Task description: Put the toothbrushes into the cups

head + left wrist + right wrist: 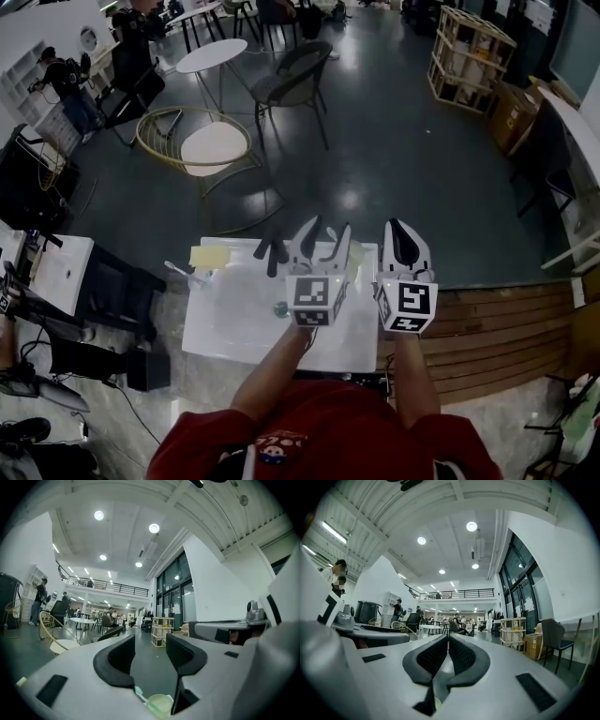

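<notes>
My left gripper (326, 236) is held level above the white table (234, 328) with its jaws open and nothing between them. In the left gripper view the left gripper (149, 657) points out over the room; below its jaws show a pale green cup (159, 704) and the end of a teal toothbrush (138, 693). My right gripper (402, 240) hovers beside it at the table's right end, shut and empty, as the right gripper (448, 651) also shows in its own view. A pale toothbrush (177, 271) lies at the table's left edge.
A pale yellow block (208, 255) and two dark handles (273, 253) sit at the table's far side. Beyond the table are a round wicker chair (208, 145), a dark chair (295, 80) and a wooden crate (469, 56). A wooden bench (506, 333) runs to the right.
</notes>
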Tool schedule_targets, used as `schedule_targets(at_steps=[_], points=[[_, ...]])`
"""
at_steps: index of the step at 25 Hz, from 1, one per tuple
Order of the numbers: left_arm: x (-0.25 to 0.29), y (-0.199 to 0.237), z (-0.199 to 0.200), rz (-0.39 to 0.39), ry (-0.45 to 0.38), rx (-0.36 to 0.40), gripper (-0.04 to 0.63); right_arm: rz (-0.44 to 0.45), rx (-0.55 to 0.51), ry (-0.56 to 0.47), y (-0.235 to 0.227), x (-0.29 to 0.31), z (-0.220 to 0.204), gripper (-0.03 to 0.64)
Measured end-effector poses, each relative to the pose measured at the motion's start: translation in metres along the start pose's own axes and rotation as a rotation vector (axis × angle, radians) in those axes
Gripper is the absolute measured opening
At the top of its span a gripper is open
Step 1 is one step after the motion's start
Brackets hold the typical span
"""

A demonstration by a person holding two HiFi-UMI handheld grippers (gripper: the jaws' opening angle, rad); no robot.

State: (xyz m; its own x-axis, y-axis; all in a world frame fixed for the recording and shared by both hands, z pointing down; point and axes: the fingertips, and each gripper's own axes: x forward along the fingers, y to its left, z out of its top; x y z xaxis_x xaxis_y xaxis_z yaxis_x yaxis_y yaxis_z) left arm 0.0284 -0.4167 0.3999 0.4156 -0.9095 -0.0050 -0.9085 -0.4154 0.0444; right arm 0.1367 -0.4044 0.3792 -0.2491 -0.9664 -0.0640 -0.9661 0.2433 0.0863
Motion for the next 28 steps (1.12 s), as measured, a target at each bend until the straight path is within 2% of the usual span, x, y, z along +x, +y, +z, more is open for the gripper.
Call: schedule_targets(at_steps=[4, 6, 8, 11, 23, 28], points=[[-0.002, 0.001, 0.002, 0.015, -0.01, -0.006, 0.164, -0.001, -0.001, 0.003, 0.001, 0.0, -0.002, 0.034], [-0.004, 0.005, 0.001, 0.033, -0.012, -0.013, 0.081, 0.001, -0.002, 0.004, 0.002, -0.001, -0.003, 0.034], [-0.006, 0.004, 0.0, 0.025, -0.014, -0.022, 0.033, 0.004, -0.001, 0.007, 0.004, -0.002, -0.004, 0.034], [-0.007, 0.002, 0.005, 0.002, -0.028, -0.038, 0.029, 0.008, -0.007, 0.003, 0.007, -0.004, -0.004, 0.034], [-0.009, 0.008, 0.008, 0.017, -0.053, -0.03, 0.029, 0.006, -0.034, 0.009, 0.013, -0.002, -0.002, 0.034], [-0.009, 0.009, 0.004, 0.017, -0.036, -0.035, 0.029, 0.008, -0.039, 0.014, 0.015, -0.001, -0.003, 0.034]])
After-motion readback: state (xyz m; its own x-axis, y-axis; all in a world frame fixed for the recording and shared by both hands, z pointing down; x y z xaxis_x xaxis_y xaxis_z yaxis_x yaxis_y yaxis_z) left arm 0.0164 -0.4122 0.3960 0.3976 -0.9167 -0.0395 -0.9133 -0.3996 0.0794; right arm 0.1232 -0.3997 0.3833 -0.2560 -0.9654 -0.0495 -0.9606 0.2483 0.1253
